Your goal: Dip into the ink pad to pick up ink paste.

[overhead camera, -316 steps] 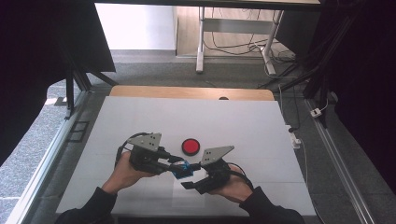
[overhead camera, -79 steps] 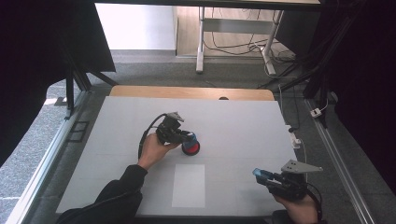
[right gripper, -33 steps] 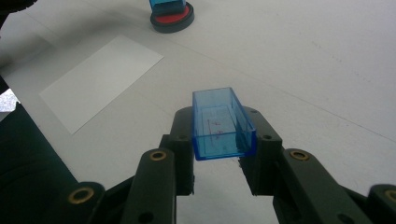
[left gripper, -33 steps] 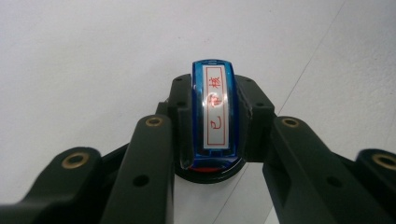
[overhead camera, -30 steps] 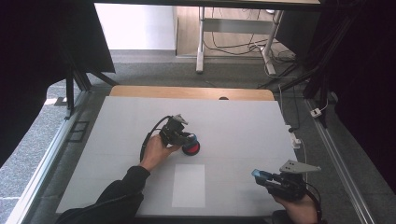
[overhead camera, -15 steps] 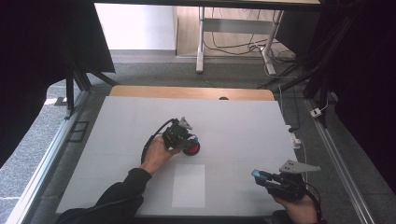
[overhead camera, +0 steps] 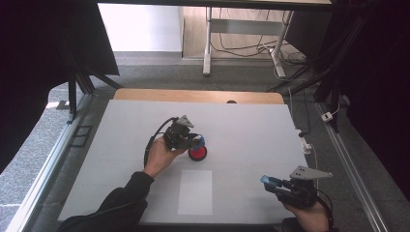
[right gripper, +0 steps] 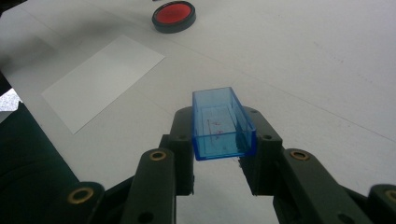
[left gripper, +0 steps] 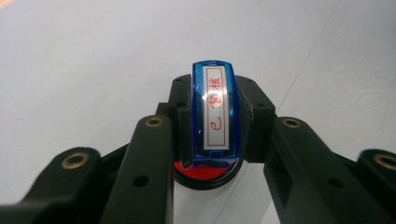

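My left gripper is shut on a blue stamp whose white label bears red characters. The stamp's lower end is down over a round red ink pad in a black rim; whether they touch I cannot tell. At the table's front right, my right gripper is shut on the clear blue cap, held above the table with its hollow side up. The right gripper view has the ink pad far off at the top.
A white sheet of paper lies flat near the front edge, between the two hands. The white table ends in a wooden strip at the back. Cables and a desk frame stand on the floor beyond.
Ten seconds ago both grippers met mid-table over the stamp. Since then the left took it to the ink pad and the right moved to the front right. Over the last second almost nothing moved.
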`<state>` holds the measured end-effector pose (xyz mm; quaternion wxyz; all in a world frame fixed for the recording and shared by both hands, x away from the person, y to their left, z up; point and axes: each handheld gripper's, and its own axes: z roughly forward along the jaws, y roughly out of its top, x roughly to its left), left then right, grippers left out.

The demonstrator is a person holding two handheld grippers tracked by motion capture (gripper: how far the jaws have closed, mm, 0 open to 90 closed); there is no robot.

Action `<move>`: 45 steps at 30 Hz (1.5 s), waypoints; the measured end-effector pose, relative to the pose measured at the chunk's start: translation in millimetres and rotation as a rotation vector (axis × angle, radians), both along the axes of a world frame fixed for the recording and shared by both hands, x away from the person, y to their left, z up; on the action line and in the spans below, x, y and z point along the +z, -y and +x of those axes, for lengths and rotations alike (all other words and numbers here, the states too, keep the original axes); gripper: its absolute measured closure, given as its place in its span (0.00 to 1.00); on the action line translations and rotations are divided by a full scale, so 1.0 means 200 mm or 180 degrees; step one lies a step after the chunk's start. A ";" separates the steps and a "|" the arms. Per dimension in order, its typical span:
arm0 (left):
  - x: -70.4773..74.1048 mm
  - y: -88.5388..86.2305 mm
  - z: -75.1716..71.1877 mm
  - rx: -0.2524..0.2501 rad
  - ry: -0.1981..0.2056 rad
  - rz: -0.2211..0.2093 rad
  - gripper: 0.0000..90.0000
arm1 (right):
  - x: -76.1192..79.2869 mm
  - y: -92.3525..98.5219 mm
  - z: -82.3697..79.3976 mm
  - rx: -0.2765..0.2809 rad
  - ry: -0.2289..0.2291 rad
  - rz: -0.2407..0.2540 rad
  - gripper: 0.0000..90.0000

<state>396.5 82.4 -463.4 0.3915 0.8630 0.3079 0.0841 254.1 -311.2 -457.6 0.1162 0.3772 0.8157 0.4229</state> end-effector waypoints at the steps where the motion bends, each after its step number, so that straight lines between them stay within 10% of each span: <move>1: 0.01 -0.01 0.00 -0.0013 0.0008 -0.0015 0.78 | 0.00 0.00 0.00 0.0001 0.0001 0.0000 0.75; 24: -0.12 0.06 0.00 -0.0079 -0.0082 0.0231 0.78 | 0.00 0.00 0.00 0.0008 -0.0009 0.0000 0.75; 36: -0.12 0.12 -0.04 -0.0137 0.0157 0.0521 0.79 | 0.00 0.00 0.00 0.0015 -0.0018 -0.0001 0.75; 45: -0.13 0.08 0.01 -0.0054 -0.0109 0.0271 0.79 | 0.00 0.00 0.00 0.0022 -0.0026 -0.0024 0.75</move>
